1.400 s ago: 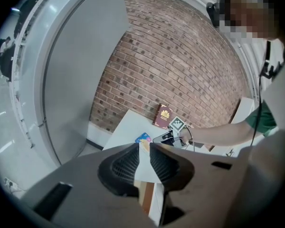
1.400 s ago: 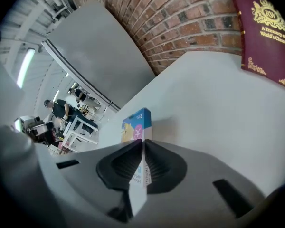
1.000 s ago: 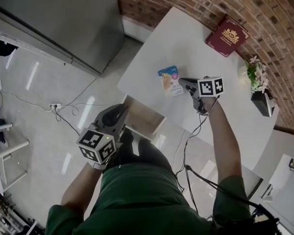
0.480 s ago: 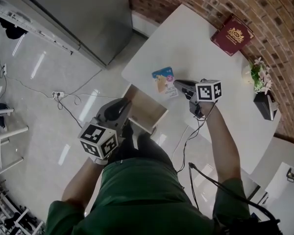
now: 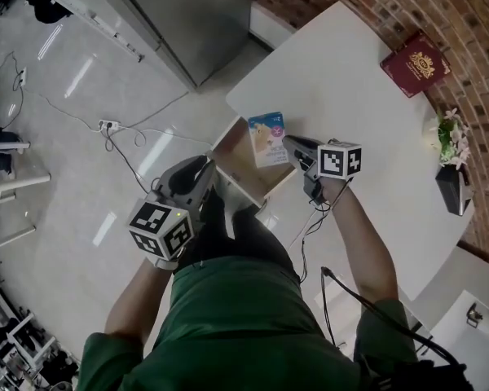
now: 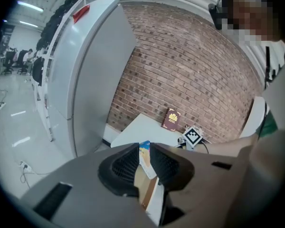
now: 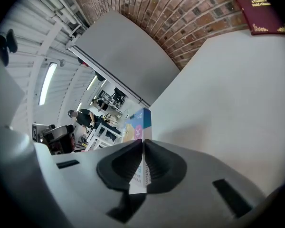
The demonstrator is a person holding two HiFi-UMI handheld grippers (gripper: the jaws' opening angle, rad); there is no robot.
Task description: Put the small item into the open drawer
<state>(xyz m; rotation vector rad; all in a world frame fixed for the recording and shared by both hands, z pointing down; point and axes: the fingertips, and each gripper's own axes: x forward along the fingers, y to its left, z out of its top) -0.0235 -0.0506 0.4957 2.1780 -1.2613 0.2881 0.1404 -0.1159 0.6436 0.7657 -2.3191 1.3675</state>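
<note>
Head view gave me the clearest read. The right gripper reached across the near edge of the white table, and its jaws were pinched almost together on one edge of the small packet, a blue and cream sachet. The packet hung over the open drawer, above the end nearest the table. I could not tell whether it touched the drawer's bottom.

In the right gripper view the packet's thin edge sat sandwiched between the two black pads, with the rest of it sticking out ahead of them.

The left gripper sat low at the drawer's outer corner, just beside its front. In the left gripper view its pads stood a narrow gap apart. Brown wood and a white edge of the drawer filled that gap, and the packet's top showed beyond it. I could not tell whether the pads pressed on the drawer.

A dark red book lay at the table's far corner by the brick wall, well apart from the drawer.
</note>
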